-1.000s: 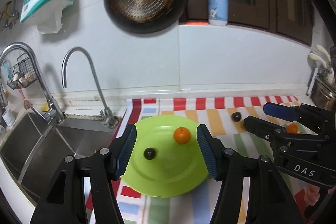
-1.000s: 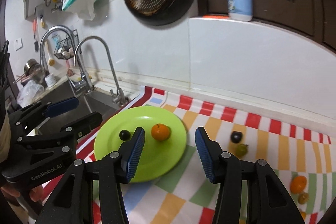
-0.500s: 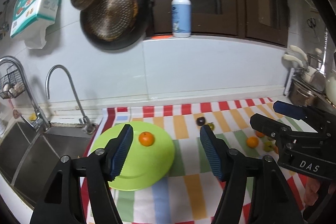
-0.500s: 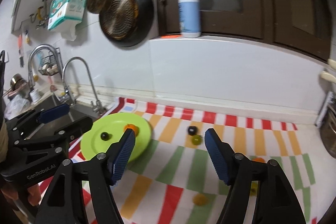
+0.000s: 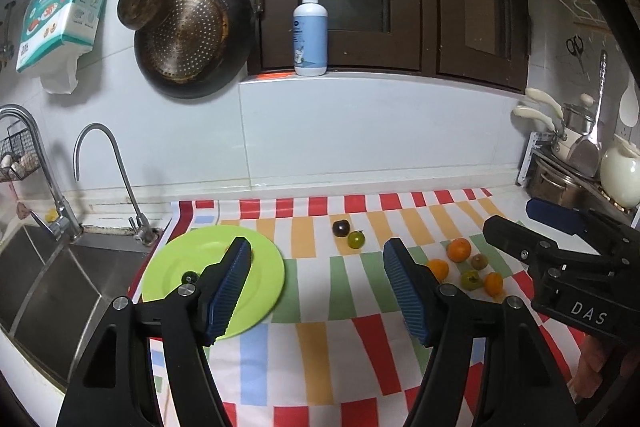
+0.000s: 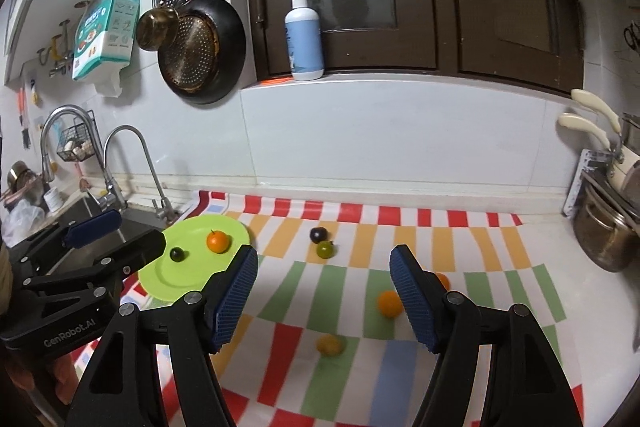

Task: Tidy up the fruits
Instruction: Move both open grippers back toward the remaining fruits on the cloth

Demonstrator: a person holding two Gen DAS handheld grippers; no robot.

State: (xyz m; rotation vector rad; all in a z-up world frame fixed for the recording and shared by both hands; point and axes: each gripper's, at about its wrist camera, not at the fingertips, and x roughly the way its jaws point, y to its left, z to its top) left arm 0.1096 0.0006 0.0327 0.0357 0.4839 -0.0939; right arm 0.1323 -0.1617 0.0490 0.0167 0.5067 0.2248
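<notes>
Above the striped worktop, both claws, left and right, gape empty; drop the right claw squarely over the small round orange fruit, then carry it to the flat lime-green plate.

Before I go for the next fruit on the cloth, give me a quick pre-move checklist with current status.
1. Right gripper open and empty: ok.
2. Left gripper open and empty: ok.
3. Green plate has room: ok; only an orange fruit and a dark fruit on it.
4. Loose fruit within view: ok; orange one lies just beside the right gripper's finger.
5. Dark fruit and green fruit separable: cannot tell; they look touching.
6. Grippers apart from each other: ok.
</notes>
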